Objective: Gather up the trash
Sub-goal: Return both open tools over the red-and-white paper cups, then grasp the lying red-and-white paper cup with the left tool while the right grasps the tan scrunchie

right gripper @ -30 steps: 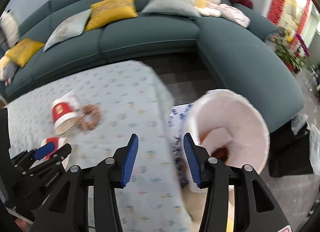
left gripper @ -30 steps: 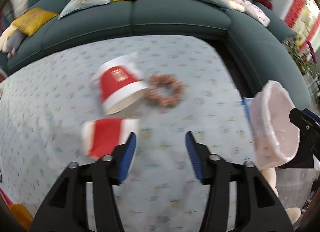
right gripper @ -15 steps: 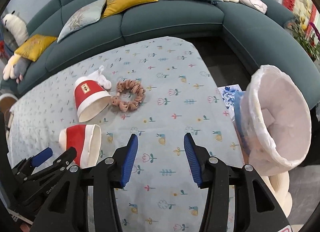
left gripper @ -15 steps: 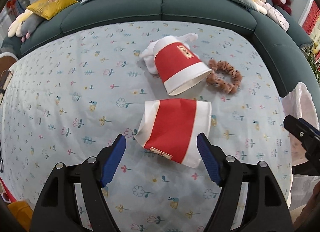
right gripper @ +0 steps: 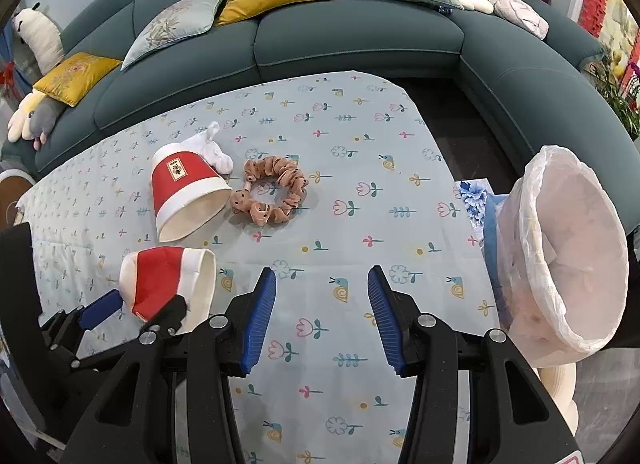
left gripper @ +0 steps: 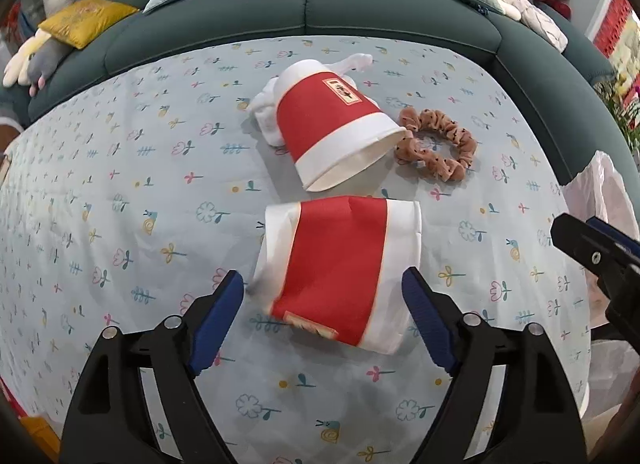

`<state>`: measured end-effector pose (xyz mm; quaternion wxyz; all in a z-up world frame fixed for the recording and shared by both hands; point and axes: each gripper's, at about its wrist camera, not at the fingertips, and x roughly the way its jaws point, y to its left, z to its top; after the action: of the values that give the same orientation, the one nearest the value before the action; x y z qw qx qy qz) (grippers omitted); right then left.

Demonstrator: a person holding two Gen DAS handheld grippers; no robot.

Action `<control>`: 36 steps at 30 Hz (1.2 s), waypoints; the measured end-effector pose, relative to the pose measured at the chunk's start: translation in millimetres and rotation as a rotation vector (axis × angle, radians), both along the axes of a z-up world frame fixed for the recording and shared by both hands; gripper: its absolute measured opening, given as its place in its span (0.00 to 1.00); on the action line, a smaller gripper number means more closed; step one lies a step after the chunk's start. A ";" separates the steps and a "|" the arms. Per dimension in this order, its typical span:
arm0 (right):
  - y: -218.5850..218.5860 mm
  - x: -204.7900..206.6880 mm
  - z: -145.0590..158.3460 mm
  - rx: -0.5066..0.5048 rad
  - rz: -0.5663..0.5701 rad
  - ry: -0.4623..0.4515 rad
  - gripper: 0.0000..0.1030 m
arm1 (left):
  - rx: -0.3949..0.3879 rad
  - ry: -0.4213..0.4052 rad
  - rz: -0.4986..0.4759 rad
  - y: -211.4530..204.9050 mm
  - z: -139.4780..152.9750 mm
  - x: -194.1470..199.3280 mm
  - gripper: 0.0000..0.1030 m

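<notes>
Two red-and-white paper cups lie on their sides on the flowered tablecloth (left gripper: 120,192). The near, slightly crushed cup (left gripper: 340,272) (right gripper: 168,284) sits between the blue fingers of my left gripper (left gripper: 324,304) (right gripper: 140,308), whose jaws are opening and do not press on it. The far cup (left gripper: 336,128) (right gripper: 184,192) rests against a crumpled white tissue (left gripper: 268,120) (right gripper: 212,148). Beside it lies a brown scrunchie (left gripper: 440,144) (right gripper: 272,192). My right gripper (right gripper: 322,312) hangs open over bare cloth, with nothing between its fingers. A white-lined bin (right gripper: 560,248) stands off the table's right edge.
A dark teal corner sofa (right gripper: 360,40) with yellow and grey cushions and plush toys wraps around the table's far and right sides. A blue-patterned item (right gripper: 472,200) lies between the table edge and the bin. My right gripper's tip (left gripper: 592,256) shows in the left wrist view.
My left gripper has come down over the near cup and its fingers have spread to either side of it. The right gripper swung from above the bin to over the table.
</notes>
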<state>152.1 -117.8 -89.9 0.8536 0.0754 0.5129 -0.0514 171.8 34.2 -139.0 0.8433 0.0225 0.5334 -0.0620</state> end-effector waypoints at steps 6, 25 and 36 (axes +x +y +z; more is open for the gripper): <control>2.3 1.8 -3.0 0.001 0.004 0.005 0.46 | 0.010 -0.009 0.003 -4.8 -1.4 2.0 0.80; 6.5 3.3 -4.4 0.003 0.015 0.008 0.46 | 0.020 -0.014 0.034 -1.3 -4.2 5.8 0.88; 6.3 6.1 -11.1 -0.004 0.026 0.024 0.46 | -0.125 0.032 0.044 20.2 -1.8 10.1 0.45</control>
<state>158.3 -111.5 -101.0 0.8481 0.0663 0.5240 -0.0424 181.9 54.4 -140.8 0.8356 -0.0430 0.5422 -0.0771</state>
